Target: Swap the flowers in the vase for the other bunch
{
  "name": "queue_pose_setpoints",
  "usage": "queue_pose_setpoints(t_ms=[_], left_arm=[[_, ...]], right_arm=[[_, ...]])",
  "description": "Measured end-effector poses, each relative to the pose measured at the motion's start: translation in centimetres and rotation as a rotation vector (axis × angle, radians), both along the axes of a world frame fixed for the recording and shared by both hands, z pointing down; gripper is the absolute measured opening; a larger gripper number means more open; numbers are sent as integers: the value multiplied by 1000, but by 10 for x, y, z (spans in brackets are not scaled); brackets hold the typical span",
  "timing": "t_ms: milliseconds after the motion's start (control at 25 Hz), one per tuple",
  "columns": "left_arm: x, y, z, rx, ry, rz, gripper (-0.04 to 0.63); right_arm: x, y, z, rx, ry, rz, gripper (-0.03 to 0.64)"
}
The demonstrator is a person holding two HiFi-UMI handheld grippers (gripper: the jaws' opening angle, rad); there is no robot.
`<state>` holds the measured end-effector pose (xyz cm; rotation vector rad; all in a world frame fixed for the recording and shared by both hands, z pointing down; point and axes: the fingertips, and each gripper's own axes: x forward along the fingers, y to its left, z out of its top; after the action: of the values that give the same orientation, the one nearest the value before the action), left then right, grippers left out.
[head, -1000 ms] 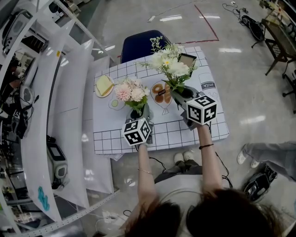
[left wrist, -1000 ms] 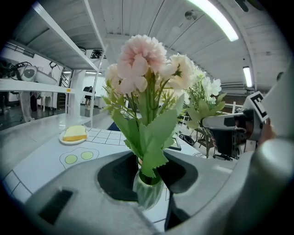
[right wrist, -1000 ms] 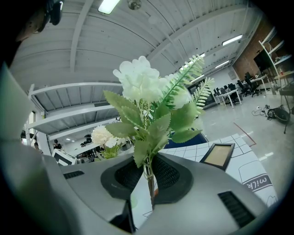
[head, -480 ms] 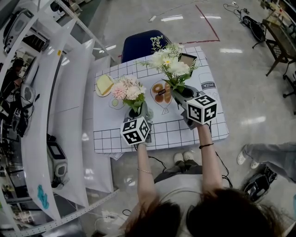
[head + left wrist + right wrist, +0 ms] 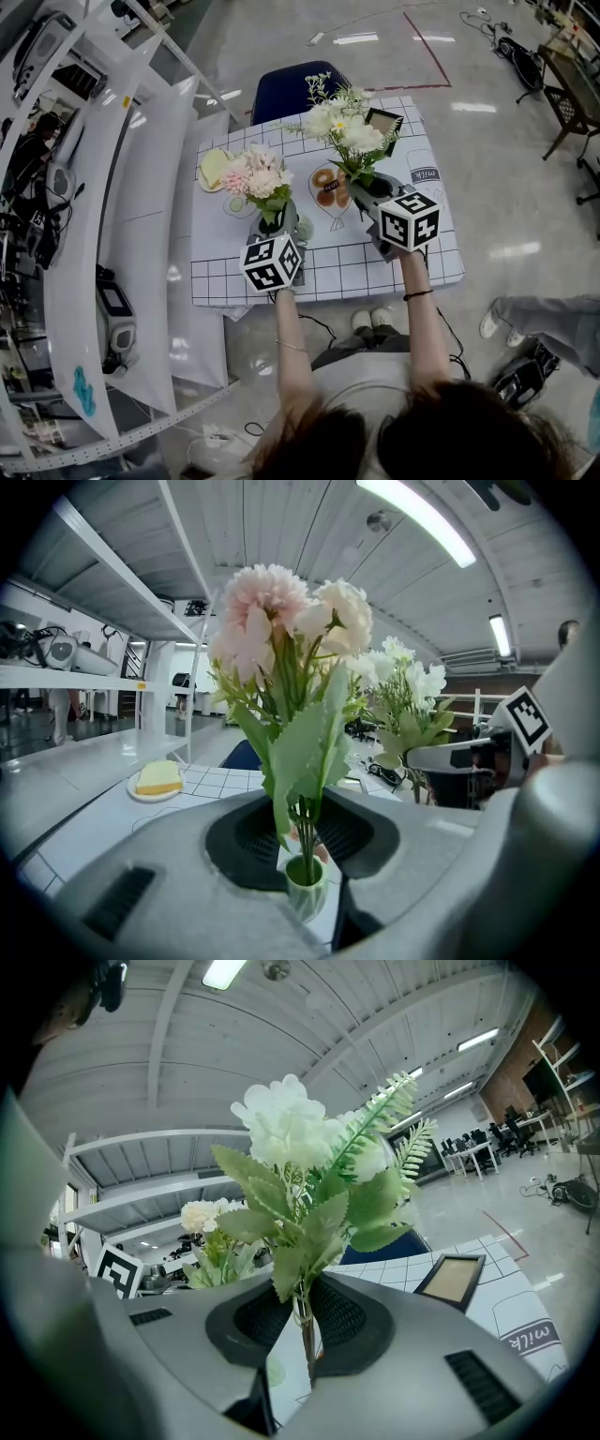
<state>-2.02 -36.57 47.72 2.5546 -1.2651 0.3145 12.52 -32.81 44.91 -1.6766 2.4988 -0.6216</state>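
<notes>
Pink bunch (image 5: 255,178) covered part of the plate (image 5: 203,180) in the head view; white bunch (image 5: 342,127) stems were lost inside the right tongs (image 5: 367,192); chair (image 5: 291,89) sat half-hidden behind the table (image 5: 375,267).
</notes>
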Motion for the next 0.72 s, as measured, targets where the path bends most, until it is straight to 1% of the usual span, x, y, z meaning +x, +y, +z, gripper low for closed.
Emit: queue_pose_setpoints(t_ms=[720], left_arm=[[-14, 0, -52, 82, 93, -37, 87]], right_arm=[[-4, -1, -4, 13, 0, -25, 63]])
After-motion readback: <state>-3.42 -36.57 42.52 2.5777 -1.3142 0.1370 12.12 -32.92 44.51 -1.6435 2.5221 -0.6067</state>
